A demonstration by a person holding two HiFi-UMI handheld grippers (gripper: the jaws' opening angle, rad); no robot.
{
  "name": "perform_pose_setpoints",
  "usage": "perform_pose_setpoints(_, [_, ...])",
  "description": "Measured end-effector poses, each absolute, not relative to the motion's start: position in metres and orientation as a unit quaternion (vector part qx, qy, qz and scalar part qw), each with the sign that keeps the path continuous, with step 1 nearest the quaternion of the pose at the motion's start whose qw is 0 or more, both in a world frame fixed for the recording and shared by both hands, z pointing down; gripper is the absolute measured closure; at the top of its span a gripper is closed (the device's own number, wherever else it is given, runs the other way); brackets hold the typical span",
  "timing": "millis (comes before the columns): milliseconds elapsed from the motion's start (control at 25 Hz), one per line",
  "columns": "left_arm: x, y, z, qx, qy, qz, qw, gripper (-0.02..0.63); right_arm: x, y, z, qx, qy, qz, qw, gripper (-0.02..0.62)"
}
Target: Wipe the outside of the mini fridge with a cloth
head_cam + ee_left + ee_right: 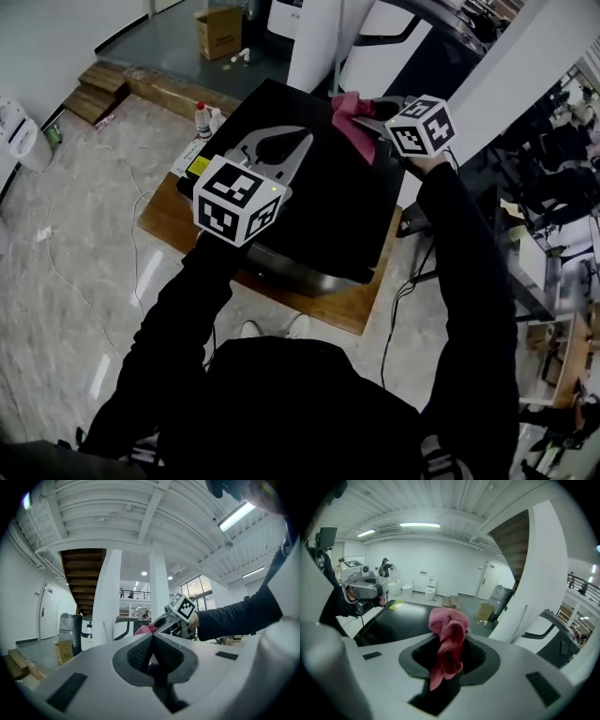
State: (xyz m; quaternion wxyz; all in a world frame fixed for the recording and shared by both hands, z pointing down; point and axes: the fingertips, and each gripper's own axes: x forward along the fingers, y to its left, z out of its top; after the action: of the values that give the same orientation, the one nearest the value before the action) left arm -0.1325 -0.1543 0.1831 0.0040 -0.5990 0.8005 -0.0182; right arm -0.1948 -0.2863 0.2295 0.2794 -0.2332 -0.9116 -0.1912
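The pink cloth (352, 120) is bunched up at the far right corner of the fridge (328, 206) top. I cannot tell if it is touching the black top or just above it. The right gripper (364, 117) is clamped on the cloth, and a loose end hangs down between its jaws.

From the cloth, the flat black top runs toward the person and over to the left. I think the next wipe has to go that way. The right arm is the nearer one. It is stretched out far, along the right edge.

The left gripper (302, 139) is over the near left part of the top. Its jaws are pressed together with nothing in them. That arm is bent and points toward the cloth.

The fridge sits on a wood board (178, 225) on the floor. A small bottle (202, 120) stands just beside the far left corner.
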Motion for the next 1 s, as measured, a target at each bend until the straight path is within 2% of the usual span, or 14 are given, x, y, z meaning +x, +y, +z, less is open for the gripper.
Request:
perform_pose_setpoints(400, [-0.109, -0.246, 0.202, -0.633, 0.774, -0.035, -0.008, 0.600, -0.214, -0.391, 0.295, -0.189, -0.903, -0.210, 0.323, 0.474])
perform_pose_setpoints(720, [-0.114, -0.256, 0.215, -0.637, 0.770, -0.035, -0.021, 0.600, -0.218, -0.389, 0.320, -0.204, -0.904, -0.163, 0.339, 0.479])
perform_pose_setpoints(1000, [-0.100, -0.250, 0.216, -0.647, 0.761, -0.032, -0.022, 0.600, -0.189, -0.354, 0.323, -0.219, -0.891, -0.186, 0.352, 0.480])
